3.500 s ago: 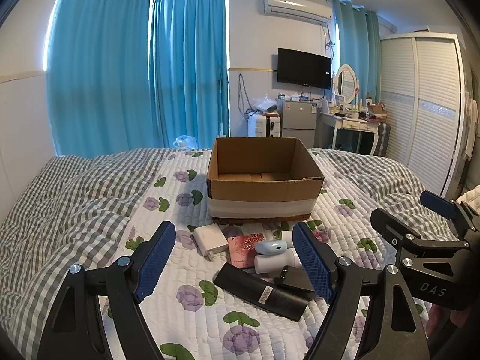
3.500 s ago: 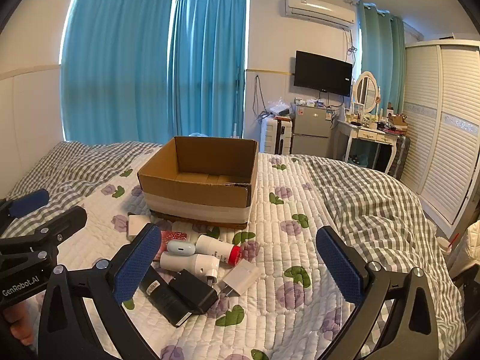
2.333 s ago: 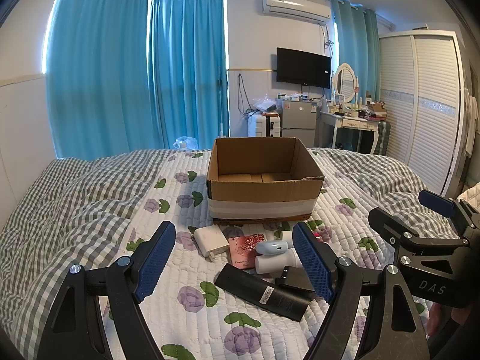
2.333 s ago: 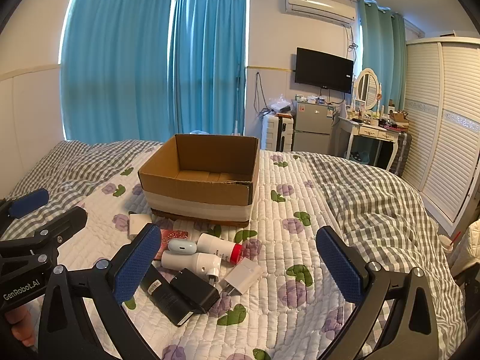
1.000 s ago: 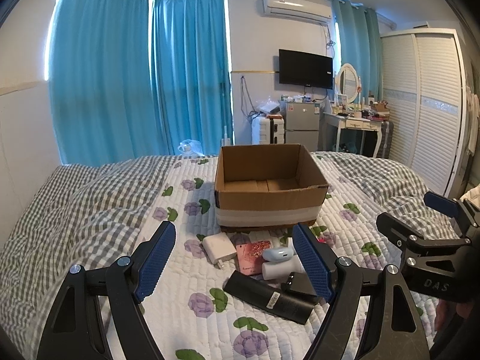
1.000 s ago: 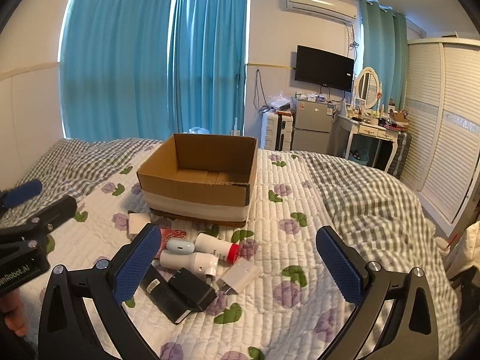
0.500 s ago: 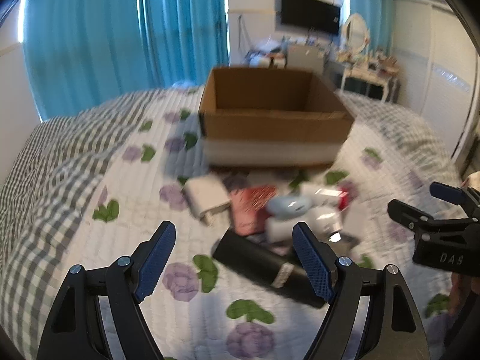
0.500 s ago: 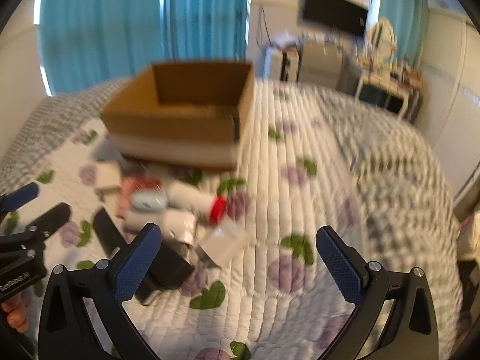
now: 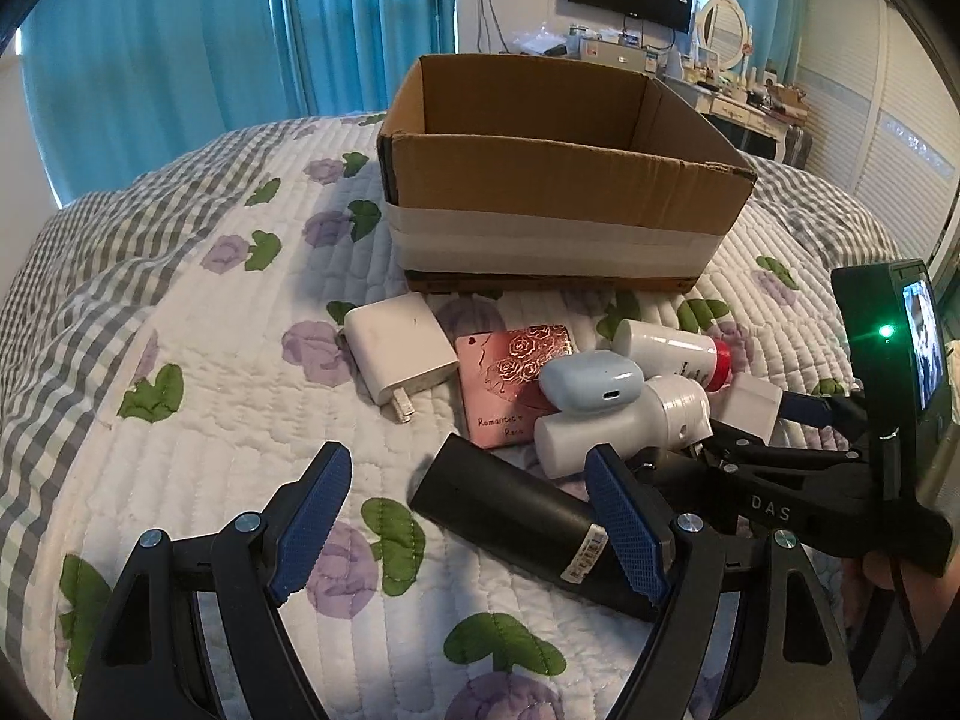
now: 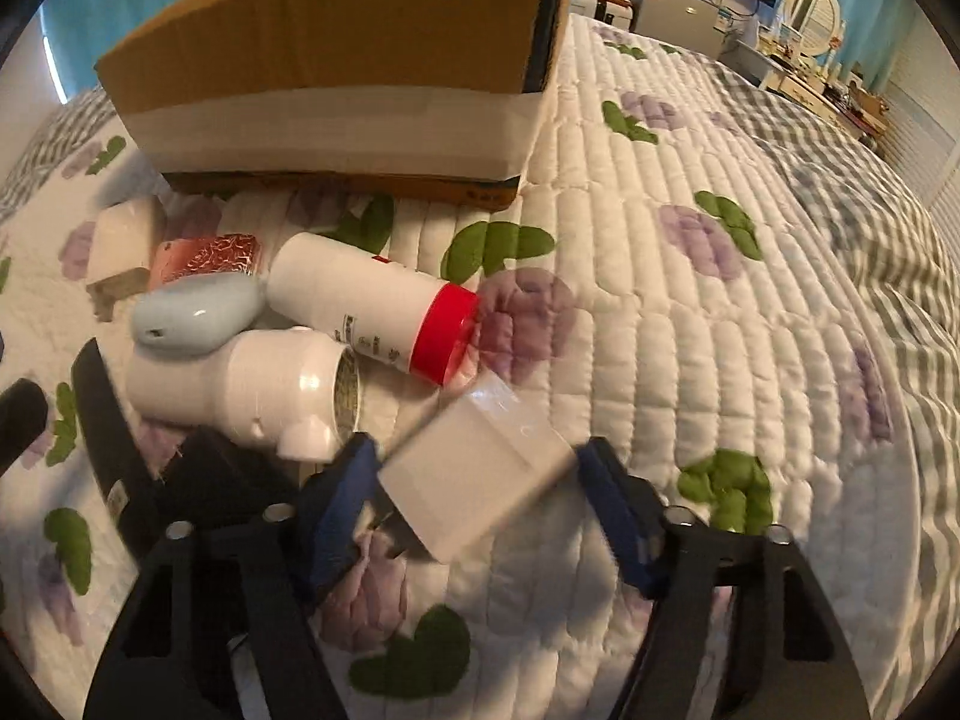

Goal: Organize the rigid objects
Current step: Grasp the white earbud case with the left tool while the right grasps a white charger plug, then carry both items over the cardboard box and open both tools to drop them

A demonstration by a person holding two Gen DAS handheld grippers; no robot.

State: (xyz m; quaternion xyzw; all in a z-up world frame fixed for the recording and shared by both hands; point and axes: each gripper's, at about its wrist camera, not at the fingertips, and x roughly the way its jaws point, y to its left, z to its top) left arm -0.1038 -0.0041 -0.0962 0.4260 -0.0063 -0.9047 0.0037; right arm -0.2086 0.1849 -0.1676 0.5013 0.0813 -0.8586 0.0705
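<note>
A pile of small objects lies on the quilt in front of an open cardboard box [image 9: 558, 192]. My right gripper [image 10: 480, 516] is low over the pile, its blue pads either side of a white charger block [image 10: 474, 480]; the jaws look partly closed and touch it on the left. My left gripper [image 9: 462, 534] is open and empty, hovering by a black cylinder [image 9: 516, 516]. Also in the pile: a white plug adapter [image 9: 399, 348], a pink card case [image 9: 510, 378], a light-blue earbud case [image 9: 591, 387], a white bottle [image 10: 240, 384] and a red-capped bottle [image 10: 372, 312].
The box [image 10: 342, 60] stands just beyond the pile. The floral quilt [image 10: 690, 312] spreads to the right. A grey checked blanket [image 9: 72, 276] lies at the left. Curtains, a TV and a wardrobe are far behind.
Both grippers dropped down and forward toward the pile. The right gripper's jaws narrowed from wide open to either side of the white charger block.
</note>
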